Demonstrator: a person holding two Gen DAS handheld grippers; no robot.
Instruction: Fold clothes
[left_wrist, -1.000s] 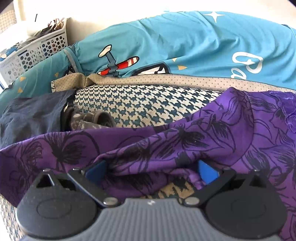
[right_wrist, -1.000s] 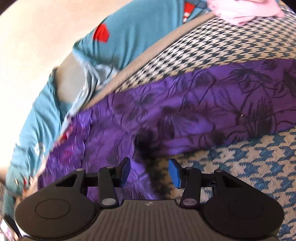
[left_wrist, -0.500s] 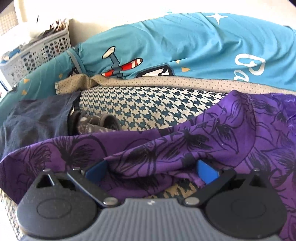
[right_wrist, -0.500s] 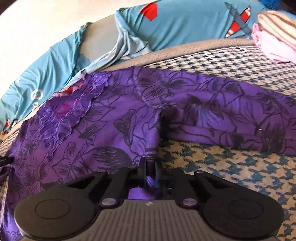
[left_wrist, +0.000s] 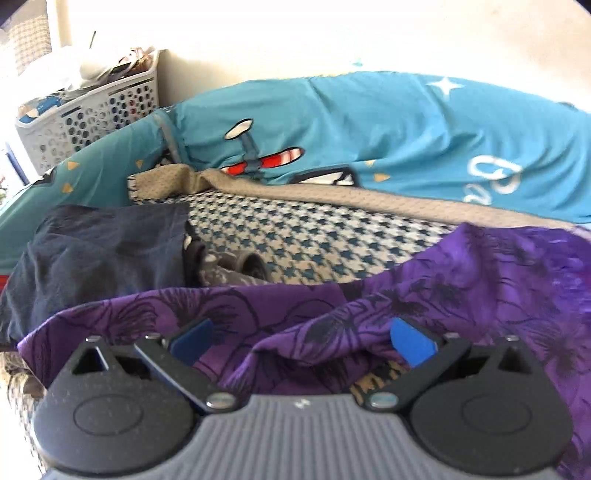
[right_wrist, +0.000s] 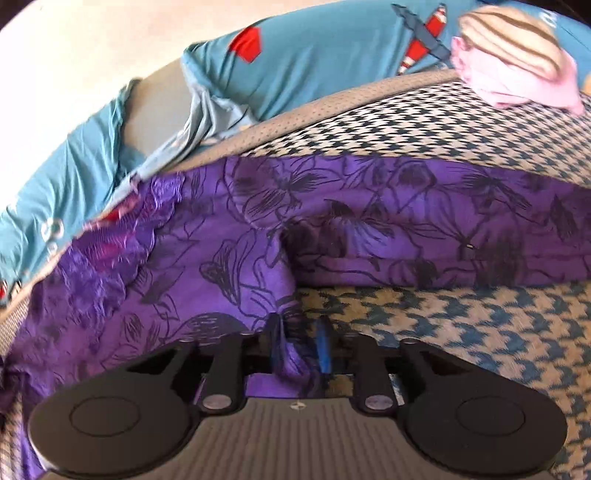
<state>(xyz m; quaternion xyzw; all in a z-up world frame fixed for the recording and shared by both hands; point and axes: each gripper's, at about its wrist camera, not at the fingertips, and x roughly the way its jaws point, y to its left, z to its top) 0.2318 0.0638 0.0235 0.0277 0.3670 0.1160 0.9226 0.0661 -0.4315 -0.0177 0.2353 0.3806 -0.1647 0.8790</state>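
A purple garment with a dark flower print (left_wrist: 480, 280) lies spread on the houndstooth cover (left_wrist: 314, 240). My left gripper (left_wrist: 301, 343) is wide open. A loose fold of the purple garment sags between its blue pads (left_wrist: 192, 341) without being pressed. In the right wrist view the purple garment (right_wrist: 369, 206) stretches across the cover (right_wrist: 480, 332), with a lace-trimmed part at the left. The jaws of my right gripper (right_wrist: 299, 343) are opening. A bunched ridge of the purple cloth still sits between its pads (right_wrist: 323, 343), and a small gap shows.
A teal blanket with an airplane print (left_wrist: 369, 122) is piled at the back. A dark navy garment (left_wrist: 103, 251) and grey items lie at the left. A white perforated laundry basket (left_wrist: 92, 118) stands far left. Folded pink and striped clothes (right_wrist: 517, 55) rest at the far right.
My right gripper closed on a ridge of the purple garment, and its pads have now parted a little. My left gripper rose slightly and stayed open over the cloth.
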